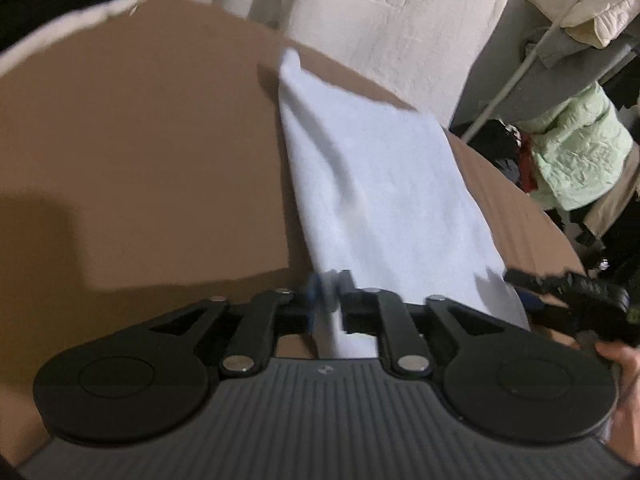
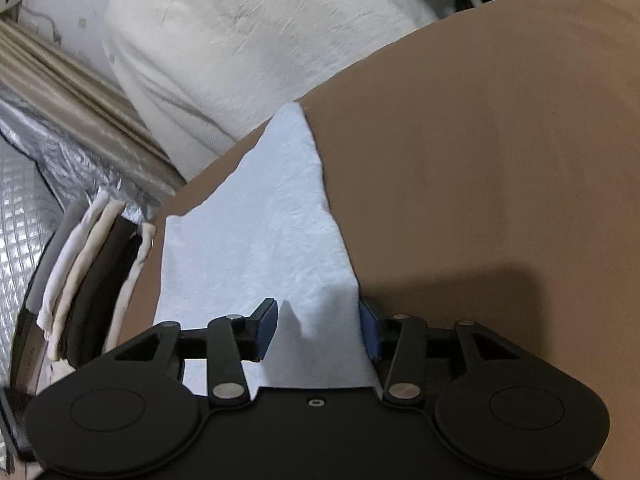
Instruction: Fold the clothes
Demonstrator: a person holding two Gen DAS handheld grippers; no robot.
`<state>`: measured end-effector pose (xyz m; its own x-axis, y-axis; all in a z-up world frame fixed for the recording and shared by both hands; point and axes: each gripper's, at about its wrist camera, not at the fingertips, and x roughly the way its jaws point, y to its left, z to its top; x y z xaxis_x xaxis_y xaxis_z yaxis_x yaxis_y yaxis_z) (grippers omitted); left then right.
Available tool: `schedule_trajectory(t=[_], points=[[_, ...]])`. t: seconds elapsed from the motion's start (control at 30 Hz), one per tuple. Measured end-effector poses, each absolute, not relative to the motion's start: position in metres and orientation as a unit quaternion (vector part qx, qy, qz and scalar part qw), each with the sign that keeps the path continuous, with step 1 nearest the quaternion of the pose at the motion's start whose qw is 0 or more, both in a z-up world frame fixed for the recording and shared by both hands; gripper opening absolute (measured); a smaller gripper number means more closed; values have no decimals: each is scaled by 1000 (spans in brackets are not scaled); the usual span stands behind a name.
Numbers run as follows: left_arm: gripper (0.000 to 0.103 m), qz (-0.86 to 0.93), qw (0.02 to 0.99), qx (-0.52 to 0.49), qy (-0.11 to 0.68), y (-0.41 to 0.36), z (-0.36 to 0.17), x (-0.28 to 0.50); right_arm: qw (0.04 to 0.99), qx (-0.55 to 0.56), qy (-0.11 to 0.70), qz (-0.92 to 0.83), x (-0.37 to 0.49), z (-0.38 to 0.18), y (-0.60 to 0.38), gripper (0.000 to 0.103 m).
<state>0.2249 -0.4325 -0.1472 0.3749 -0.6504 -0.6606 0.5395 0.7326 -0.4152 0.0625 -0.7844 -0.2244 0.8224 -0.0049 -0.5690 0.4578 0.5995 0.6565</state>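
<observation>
One folded stack [image 2: 86, 276] beside cloth [image 2: 256, 248].

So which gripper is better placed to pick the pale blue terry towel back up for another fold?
Probably the left gripper: its jaws stand close around a bunched edge of the pale blue terry towel, though blur hides any grip. The right gripper straddles the cloth with jaws wide apart.
</observation>
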Motion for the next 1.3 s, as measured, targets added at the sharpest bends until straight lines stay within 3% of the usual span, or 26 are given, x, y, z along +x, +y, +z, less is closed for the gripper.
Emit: schedule_trajectory(t=[0.03, 0.2, 0.3, 0.33, 0.37, 0.4, 0.43, 0.5, 0.6, 0.7, 0.87, 1.03, 1.1, 1.17, 1.2, 1.23, 1.3], points=[[41, -364, 827, -53, 425, -443, -147, 238, 852, 426, 274, -131, 68, -224, -787, 49], [43, -359, 830, 31, 426, -503, -148, 283, 838, 452, 293, -89, 93, -230, -811, 49], [61, -354, 837, 66, 412, -531, -147, 299, 822, 487, 288, -71, 119, -235, -827, 49], [71, -352, 840, 71, 406, -537, -149, 303, 820, 491, 287, -69, 128, -236, -830, 49], [68, -351, 843, 76, 401, -544, -150, 307, 826, 482, 286, -64, 138, -235, -831, 48], [56, -354, 845, 85, 392, -550, -150, 310, 837, 461, 287, -62, 147, -233, -828, 42], [7, -369, 844, 97, 377, -555, -146, 310, 849, 437, 286, -73, 153, -231, -824, 6], [5, -408, 845, 101, 331, -557, -128, 304, 890, 360, 263, -95, 157, -215, -808, 6], [5, -421, 865, 113, 248, -560, -103, 292, 934, 306, 154, -100, 138, -182, -798, 6], [6, -404, 868, 125, 260, -574, -109, 304, 944, 253, 173, -124, 140, -167, -798, 5], [10, -345, 881, 148, 288, -588, -140, 317, 928, 276, 199, -149, 144, -192, -805, 5], [9, -380, 874, 89, 290, -579, -137, 323, 928, 268, 208, -153, 149, -190, -805, 5], [16, -383, 863, 93, 316, -585, -143, 332, 923, 291, 211, -136, 147, -192, -813, 8], [58, -366, 859, 96, 344, -590, -150, 344, 909, 331, 218, -130, 147, -200, -825, 21], [66, -360, 859, 88, 353, -589, -153, 350, 897, 362, 223, -122, 149, -208, -831, 29], [75, -357, 858, 78, 360, -588, -156, 355, 887, 385, 229, -107, 152, -215, -836, 45], [72, -363, 854, 57, 369, -586, -156, 362, 870, 423, 241, -71, 161, -229, -844, 50]])
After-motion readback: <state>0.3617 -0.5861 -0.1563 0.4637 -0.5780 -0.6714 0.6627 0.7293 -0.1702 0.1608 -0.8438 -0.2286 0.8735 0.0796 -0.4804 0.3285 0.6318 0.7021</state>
